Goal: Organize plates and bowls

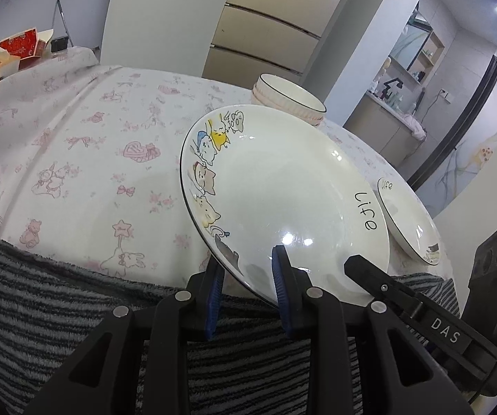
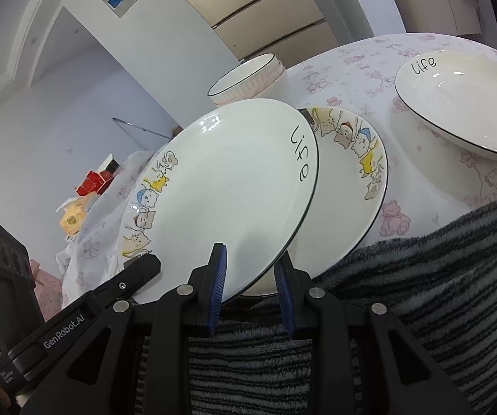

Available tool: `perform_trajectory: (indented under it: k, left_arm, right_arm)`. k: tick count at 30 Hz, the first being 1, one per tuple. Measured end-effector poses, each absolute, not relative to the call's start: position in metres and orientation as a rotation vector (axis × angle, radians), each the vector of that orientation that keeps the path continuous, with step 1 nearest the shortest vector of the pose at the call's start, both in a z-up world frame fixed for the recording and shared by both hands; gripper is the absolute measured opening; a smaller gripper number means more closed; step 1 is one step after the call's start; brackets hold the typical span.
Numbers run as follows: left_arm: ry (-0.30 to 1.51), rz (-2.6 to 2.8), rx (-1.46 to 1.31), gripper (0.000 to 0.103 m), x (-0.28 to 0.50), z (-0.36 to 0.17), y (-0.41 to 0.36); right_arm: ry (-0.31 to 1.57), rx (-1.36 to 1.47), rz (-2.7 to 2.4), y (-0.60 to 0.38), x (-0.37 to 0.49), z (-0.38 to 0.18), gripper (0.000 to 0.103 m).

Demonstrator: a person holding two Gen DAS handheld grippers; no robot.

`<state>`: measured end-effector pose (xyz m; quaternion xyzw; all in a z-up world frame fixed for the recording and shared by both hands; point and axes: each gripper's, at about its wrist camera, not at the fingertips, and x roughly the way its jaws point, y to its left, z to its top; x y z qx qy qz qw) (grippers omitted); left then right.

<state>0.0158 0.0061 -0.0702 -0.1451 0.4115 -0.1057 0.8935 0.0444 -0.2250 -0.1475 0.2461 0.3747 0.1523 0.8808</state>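
Pinching the near rim of one tilted cat-print plate (image 1: 283,186), the left gripper (image 1: 246,269) and right gripper (image 2: 251,269) hold it just above another plate (image 2: 348,186) on the counter (image 1: 75,145); uneven lowering could clash them.

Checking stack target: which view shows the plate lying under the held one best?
Right wrist. The lower plate shows its cat-printed rim and much of its face beside the held plate clamped by the right gripper. In the left wrist view the held plate covers that spot entirely.
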Motion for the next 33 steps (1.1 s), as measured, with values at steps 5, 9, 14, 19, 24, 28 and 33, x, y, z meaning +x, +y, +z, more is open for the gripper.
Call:
perform_trajectory:
  k: [5, 9, 14, 19, 24, 28, 33]
  left_arm:
    - [0.854, -0.217, -0.290, 0.030, 0.017, -0.071, 0.004]
    - [0.875, -0.219, -0.276, 0.030, 0.018, -0.070, 0.000]
    - [0.879, -0.233, -0.240, 0.030, 0.021, -0.060, -0.009]
    - [0.913, -0.247, -0.261, 0.030, 0.024, -0.066, -0.013]
    - [0.934, -0.258, -0.269, 0.031, 0.026, -0.073, -0.016]
    - [0.931, -0.272, -0.256, 0.031, 0.024, -0.073, -0.020]
    - [0.910, -0.281, -0.229, 0.034, 0.023, -0.073, -0.024]
  right_arm:
    - [0.780, 0.510, 0.306, -0.225, 0.044, -0.147, 0.027]
    - [0.776, 0.499, 0.283, -0.223, 0.042, -0.144, 0.027]
    - [0.765, 0.514, 0.245, -0.228, 0.035, -0.138, 0.027]
    - [0.775, 0.555, 0.219, -0.235, 0.032, -0.140, 0.027]
    - [0.768, 0.539, 0.178, -0.235, 0.026, -0.139, 0.027]
    - [0.764, 0.554, 0.166, -0.240, 0.022, -0.140, 0.027]
    - [0.777, 0.575, 0.159, -0.243, 0.018, -0.142, 0.029]
